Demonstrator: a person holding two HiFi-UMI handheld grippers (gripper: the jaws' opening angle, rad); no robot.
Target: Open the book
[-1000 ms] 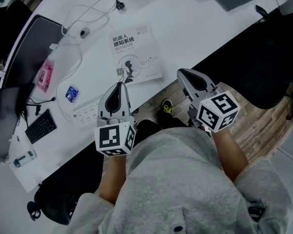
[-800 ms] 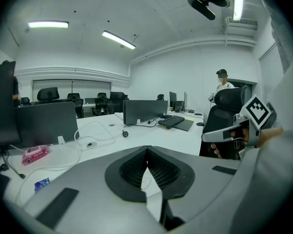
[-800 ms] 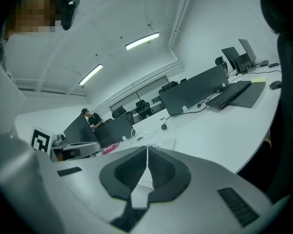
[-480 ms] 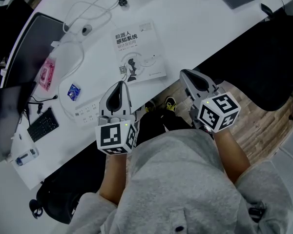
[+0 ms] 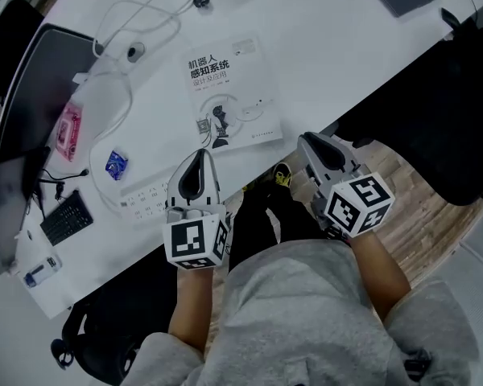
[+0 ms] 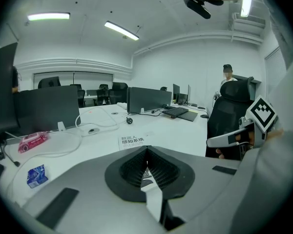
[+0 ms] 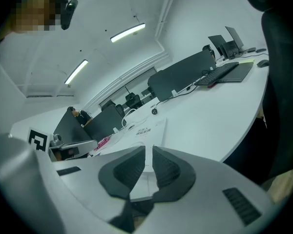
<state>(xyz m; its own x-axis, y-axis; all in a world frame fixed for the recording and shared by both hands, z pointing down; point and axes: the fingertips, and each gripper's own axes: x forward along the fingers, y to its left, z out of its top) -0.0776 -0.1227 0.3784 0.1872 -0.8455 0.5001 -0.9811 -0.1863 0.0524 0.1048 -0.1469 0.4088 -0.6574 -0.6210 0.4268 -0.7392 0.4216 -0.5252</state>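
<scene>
A closed white book with a printed cover lies flat near the front edge of the white desk. In the head view my left gripper is shut and empty, its tip just short of the book's near left corner. My right gripper hangs off the desk's edge, right of the book, jaws shut with only a slit between the pads, holding nothing. The left gripper view shows the book past the closed left gripper. The book also lies beyond the right gripper in its own view.
Left of the book lie a looped white cable, a pink packet, a blue packet, a power strip and a small keyboard. A dark monitor stands far left. A black chair sits right of the desk.
Both grippers have sunk a little toward the desk's front edge. The left tip now sits closer to the book's near corner. The book has not moved.
</scene>
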